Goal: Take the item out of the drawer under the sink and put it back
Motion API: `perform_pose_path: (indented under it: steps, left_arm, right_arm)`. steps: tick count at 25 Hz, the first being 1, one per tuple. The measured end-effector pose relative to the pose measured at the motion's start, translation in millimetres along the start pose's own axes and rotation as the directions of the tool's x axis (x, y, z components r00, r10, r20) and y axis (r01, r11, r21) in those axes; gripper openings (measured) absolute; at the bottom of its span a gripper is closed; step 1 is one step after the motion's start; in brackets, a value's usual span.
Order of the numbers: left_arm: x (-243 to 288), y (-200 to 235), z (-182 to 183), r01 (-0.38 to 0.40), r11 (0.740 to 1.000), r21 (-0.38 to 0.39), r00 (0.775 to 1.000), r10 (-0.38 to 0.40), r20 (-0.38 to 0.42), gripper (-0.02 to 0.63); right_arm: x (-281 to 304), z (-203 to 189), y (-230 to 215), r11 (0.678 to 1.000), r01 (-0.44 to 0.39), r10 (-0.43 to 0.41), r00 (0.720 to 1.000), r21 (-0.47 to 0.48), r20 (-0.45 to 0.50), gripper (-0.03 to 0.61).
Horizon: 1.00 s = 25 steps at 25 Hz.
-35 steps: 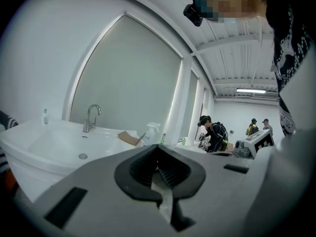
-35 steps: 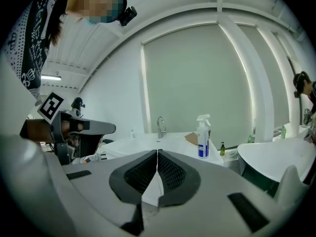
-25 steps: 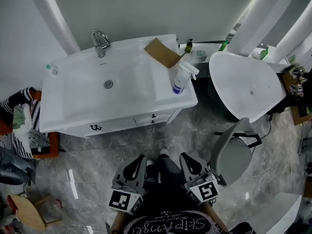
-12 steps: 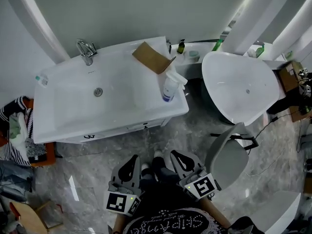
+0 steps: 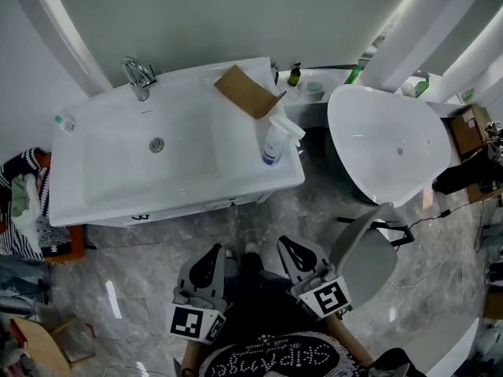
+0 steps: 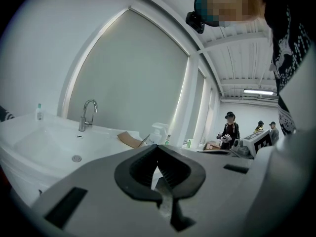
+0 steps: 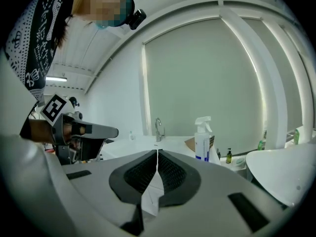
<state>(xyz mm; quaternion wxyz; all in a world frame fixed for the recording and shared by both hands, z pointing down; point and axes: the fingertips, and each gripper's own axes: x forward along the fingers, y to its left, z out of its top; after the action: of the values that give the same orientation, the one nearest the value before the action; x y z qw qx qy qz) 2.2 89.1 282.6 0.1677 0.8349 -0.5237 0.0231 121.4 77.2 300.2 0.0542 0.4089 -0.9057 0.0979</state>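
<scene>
The white sink vanity (image 5: 118, 187) stands ahead of me, with a chrome faucet (image 5: 137, 77) at its back. Its drawer fronts (image 5: 228, 203) under the basin's front edge look closed, and I see no item from them. My left gripper (image 5: 207, 259) (image 6: 158, 146) and right gripper (image 5: 296, 250) (image 7: 157, 152) are held low near my body, well short of the vanity. Both point toward it. Each has its jaw tips together with nothing between them.
A spray bottle (image 5: 274, 143) and an open cardboard box (image 5: 247, 91) sit on the vanity's right end. A white bathtub (image 5: 393, 144) and a grey chair (image 5: 366, 256) stand at the right. Clothes (image 5: 27, 203) are piled at the left. People (image 6: 230, 130) stand far off.
The head view has shifted, so the vanity now sits a little further left. Both grippers stay low in front of me, shut as before.
</scene>
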Motion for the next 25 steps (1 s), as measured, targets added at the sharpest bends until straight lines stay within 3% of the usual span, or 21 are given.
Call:
perform_pose_path:
  steps: [18,25]
  left_arm:
    - [-17,51,7,0.066,0.998,-0.003,0.996,-0.066,-0.051,0.0]
    - [-24,65,-8,0.104,0.994,-0.021,0.99,-0.106,-0.096,0.0]
  right_arm:
    - [28,1,39,0.996,0.09,-0.09,0.996,-0.009,-0.016,0.02]
    - [56,-33,41,0.994,0.101,-0.104,0.99,-0.032,-0.095,0.023]
